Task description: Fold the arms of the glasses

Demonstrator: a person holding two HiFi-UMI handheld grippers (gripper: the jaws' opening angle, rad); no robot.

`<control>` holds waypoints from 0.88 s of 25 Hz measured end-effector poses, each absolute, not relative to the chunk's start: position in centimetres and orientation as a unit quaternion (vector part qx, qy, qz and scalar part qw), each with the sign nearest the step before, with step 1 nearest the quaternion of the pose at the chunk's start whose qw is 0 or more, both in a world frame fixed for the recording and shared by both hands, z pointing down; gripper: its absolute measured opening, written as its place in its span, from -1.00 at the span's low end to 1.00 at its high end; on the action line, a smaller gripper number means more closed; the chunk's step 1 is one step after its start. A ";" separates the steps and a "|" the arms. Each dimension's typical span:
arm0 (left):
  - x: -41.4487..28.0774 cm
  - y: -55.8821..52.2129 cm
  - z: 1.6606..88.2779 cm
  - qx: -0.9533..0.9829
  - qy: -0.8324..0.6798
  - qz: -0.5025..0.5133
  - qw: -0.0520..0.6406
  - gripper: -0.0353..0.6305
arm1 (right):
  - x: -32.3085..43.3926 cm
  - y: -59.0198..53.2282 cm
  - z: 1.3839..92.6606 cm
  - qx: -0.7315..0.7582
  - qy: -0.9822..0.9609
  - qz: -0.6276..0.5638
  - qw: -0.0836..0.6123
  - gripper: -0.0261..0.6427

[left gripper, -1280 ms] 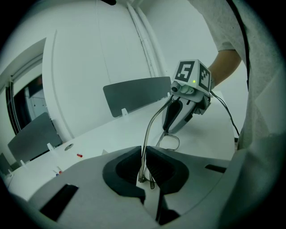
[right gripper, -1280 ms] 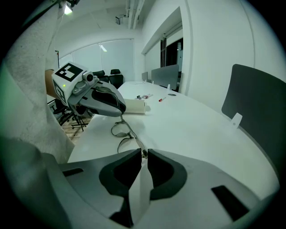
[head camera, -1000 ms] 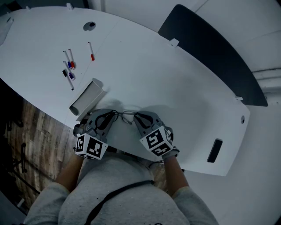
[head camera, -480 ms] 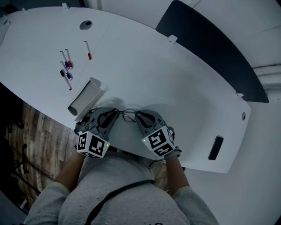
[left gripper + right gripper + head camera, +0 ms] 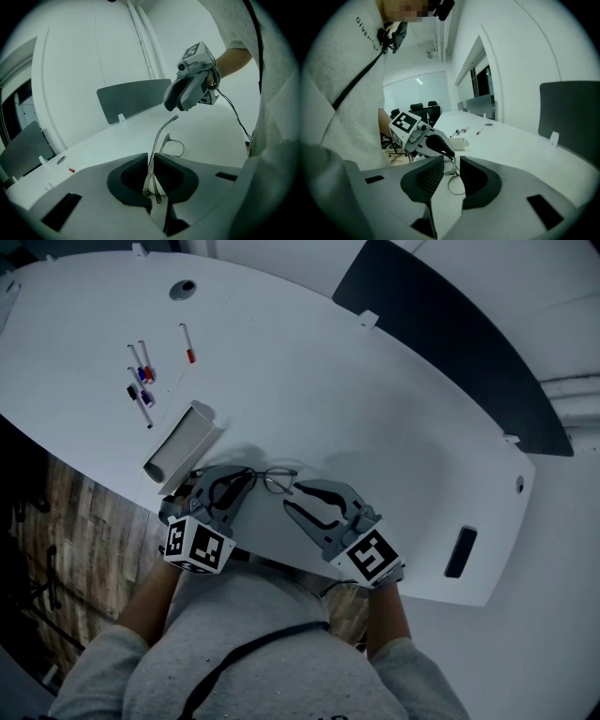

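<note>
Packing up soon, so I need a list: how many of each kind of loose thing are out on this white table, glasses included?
Thin wire-framed glasses: 1
White open-ended box: 1
White marker pens with coloured caps: 5, as far as their small size allows
Total: 7

White table (image 5: 328, 381), markers (image 5: 141, 382), pale box (image 5: 178, 452)

Partial "GIVEN…" lettering on the sweatshirt (image 5: 344, 79)

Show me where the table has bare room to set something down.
Free: the wide middle of the table, between the markers and the dark panel, and the right end behind the black rectangle. Crowded: the near edge, where the glasses are beside the white box.
</note>
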State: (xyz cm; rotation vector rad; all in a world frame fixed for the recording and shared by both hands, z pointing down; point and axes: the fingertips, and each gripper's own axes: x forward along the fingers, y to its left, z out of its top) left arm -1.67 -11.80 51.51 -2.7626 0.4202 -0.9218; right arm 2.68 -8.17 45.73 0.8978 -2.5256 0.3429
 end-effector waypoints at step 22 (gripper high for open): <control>-2.3 -11.3 51.1 -0.952 0.120 -0.269 0.083 -0.61 | 2.0 -10.5 49.7 0.354 -0.871 0.095 0.327 -0.80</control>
